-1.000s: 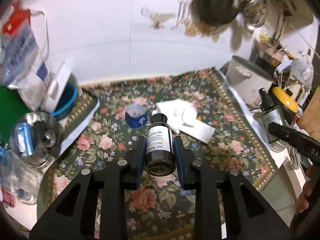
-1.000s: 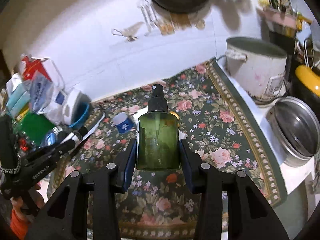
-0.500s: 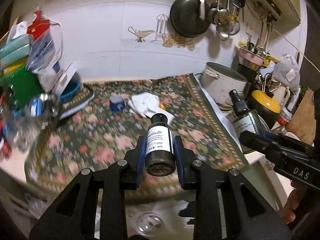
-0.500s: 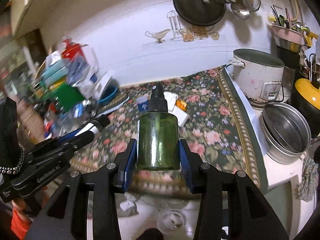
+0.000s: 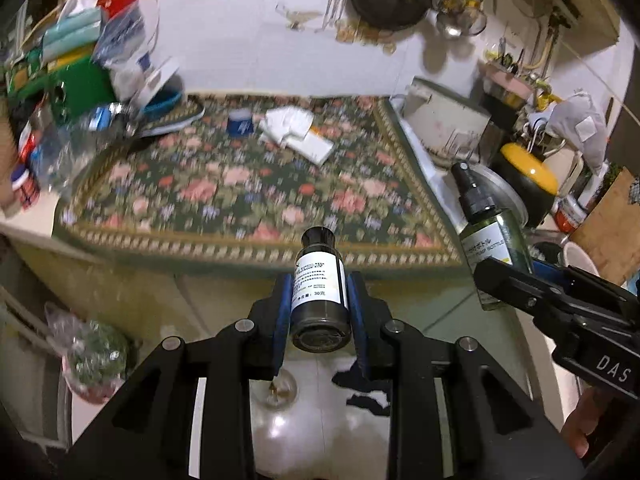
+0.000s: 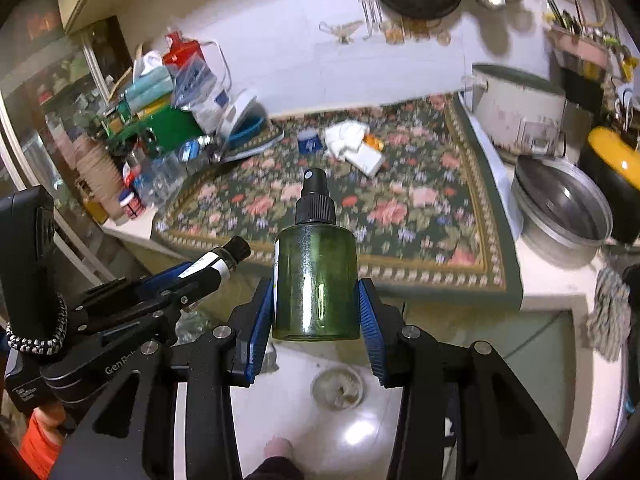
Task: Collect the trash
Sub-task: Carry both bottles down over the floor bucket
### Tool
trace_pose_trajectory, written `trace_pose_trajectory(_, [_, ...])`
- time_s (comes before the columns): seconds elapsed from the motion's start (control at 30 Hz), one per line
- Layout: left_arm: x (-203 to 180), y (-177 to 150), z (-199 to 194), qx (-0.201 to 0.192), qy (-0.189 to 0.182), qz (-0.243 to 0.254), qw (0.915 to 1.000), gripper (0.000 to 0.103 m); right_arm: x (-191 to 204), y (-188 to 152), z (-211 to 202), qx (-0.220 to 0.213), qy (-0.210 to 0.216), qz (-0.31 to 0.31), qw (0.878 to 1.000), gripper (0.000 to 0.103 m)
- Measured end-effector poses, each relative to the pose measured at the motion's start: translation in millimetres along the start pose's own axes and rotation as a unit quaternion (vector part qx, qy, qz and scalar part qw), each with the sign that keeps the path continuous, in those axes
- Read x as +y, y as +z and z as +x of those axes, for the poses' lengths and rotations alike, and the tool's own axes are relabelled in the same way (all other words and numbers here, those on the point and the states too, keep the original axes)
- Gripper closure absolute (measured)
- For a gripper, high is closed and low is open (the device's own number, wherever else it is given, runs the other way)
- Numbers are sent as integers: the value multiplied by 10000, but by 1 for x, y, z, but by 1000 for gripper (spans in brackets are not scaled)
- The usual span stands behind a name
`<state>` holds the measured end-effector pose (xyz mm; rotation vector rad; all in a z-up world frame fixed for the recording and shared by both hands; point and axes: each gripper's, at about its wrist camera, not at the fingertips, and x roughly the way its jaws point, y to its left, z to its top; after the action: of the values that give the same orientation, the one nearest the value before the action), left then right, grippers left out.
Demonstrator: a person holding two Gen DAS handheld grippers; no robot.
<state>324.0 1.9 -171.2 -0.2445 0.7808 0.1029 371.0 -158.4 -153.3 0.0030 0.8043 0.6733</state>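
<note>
Trash bottles were held off the counter, above the pale floor (image 5: 320, 420): a small dark bottle (image 5: 319, 292) with a white label was clamped between the left gripper's (image 5: 319, 320) blue pads, and a green spray bottle (image 6: 315, 280) was clamped upright in the right gripper (image 6: 316, 320). Behind them, on the floral mat (image 5: 248, 184), lay a blue cup (image 5: 239, 125) and crumpled white paper (image 5: 294, 128).

Both fisheye views are bright in the middle and dark at the curved corners. The floral cloth (image 5: 248, 184) and clutter look smeared, probably motion blur. Glare spots shine on the floor (image 6: 360, 432).
</note>
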Motion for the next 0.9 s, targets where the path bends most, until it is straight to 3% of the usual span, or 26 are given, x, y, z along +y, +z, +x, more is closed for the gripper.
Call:
trace_pose_trajectory(0.23, [31, -45, 51, 669, -14, -183, 9976, 76, -5, -44, 55, 556, -62, 403, 9976, 65])
trace_pose_trajectory(0.47, [70, -101, 130, 1298, -171, -94, 9913, 76, -15, -99, 128, 905, -265, 903, 9914, 65])
trace_pose_trajectory(0.9, [154, -230, 281, 2065, -192, -288, 9778, 76, -44, -239, 308, 2050, -402, 1523, 9660, 65])
